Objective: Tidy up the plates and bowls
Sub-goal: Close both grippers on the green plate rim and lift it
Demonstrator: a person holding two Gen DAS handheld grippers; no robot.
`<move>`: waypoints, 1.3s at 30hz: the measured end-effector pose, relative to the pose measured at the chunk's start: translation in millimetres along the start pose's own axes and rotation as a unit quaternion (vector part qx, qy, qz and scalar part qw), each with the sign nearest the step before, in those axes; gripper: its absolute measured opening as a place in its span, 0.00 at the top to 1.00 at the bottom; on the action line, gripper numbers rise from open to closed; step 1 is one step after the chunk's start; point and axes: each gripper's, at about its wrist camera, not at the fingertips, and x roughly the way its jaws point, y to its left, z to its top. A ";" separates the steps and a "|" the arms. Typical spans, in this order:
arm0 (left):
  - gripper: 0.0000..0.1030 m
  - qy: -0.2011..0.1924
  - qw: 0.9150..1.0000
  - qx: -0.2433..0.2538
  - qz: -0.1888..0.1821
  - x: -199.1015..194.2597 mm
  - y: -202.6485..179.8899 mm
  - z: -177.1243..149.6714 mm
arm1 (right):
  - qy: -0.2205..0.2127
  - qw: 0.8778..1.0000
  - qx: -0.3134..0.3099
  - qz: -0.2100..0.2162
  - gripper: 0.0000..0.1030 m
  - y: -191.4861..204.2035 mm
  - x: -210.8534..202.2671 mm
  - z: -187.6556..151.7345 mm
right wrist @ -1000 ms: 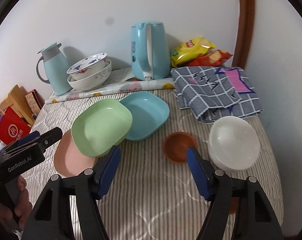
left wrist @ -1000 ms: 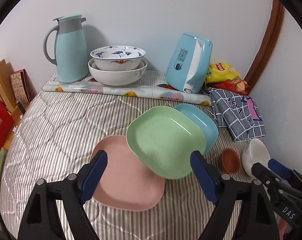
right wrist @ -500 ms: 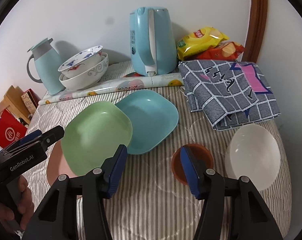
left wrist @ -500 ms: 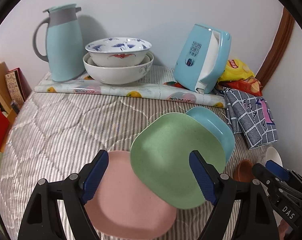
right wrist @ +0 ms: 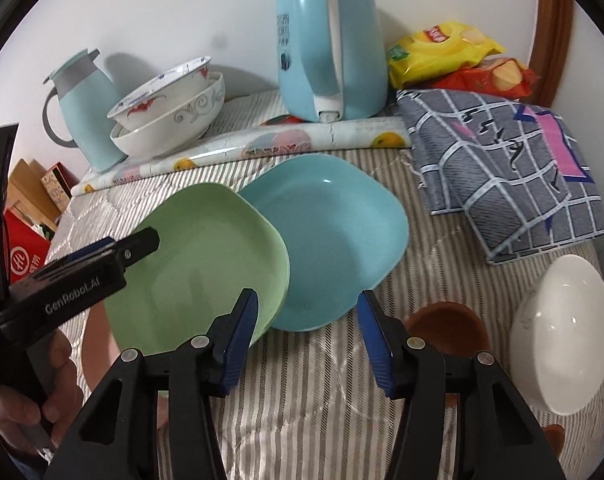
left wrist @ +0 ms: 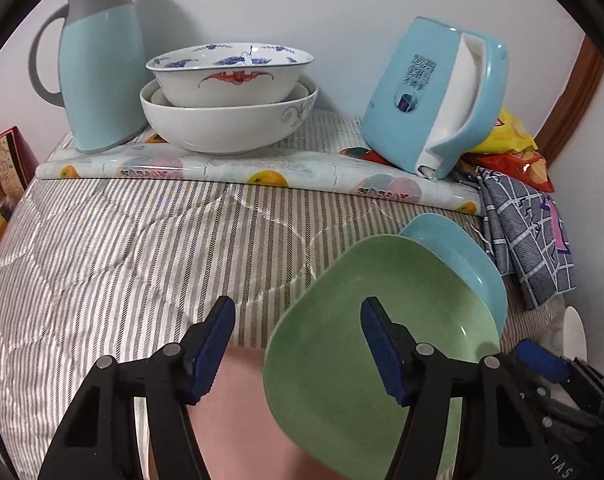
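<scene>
We hold the left gripper (left wrist: 298,344) over the near left edge of the green plate (left wrist: 365,360); its jaws are closing, with that edge between them, pads not pressing. The green plate overlaps the pink plate (left wrist: 238,420) on its left and the blue plate (right wrist: 333,240) on its right. Our right gripper (right wrist: 305,336) hangs apart and empty just before the blue plate's near edge, right of the green plate. A brown bowl (right wrist: 445,322) and white bowl (right wrist: 561,344) lie further right.

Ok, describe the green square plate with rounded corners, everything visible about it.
The green square plate looks like matte, faintly speckled plastic, shallow, with a raised rim and rounded corners. It lies tilted on the striped quilted cover, overlapping the pink plate on one side and the blue square plate on the other. It is empty. Neither gripper grips it.
</scene>
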 end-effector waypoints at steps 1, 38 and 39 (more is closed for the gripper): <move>0.42 0.002 1.000 -0.002 -0.004 2.4 1.1 1.6 | 0.003 1.000 0.002 0.000 0.49 0.2 3.5 0.6; 0.85 -0.011 0.999 0.003 -0.050 -50.1 10.5 -21.2 | -0.016 0.999 -0.023 -0.017 0.91 24.0 -24.3 -8.1; 0.85 -0.014 0.999 0.002 -0.048 -55.8 12.5 -23.6 | -0.018 0.999 -0.023 -0.016 0.91 26.0 -27.6 -10.2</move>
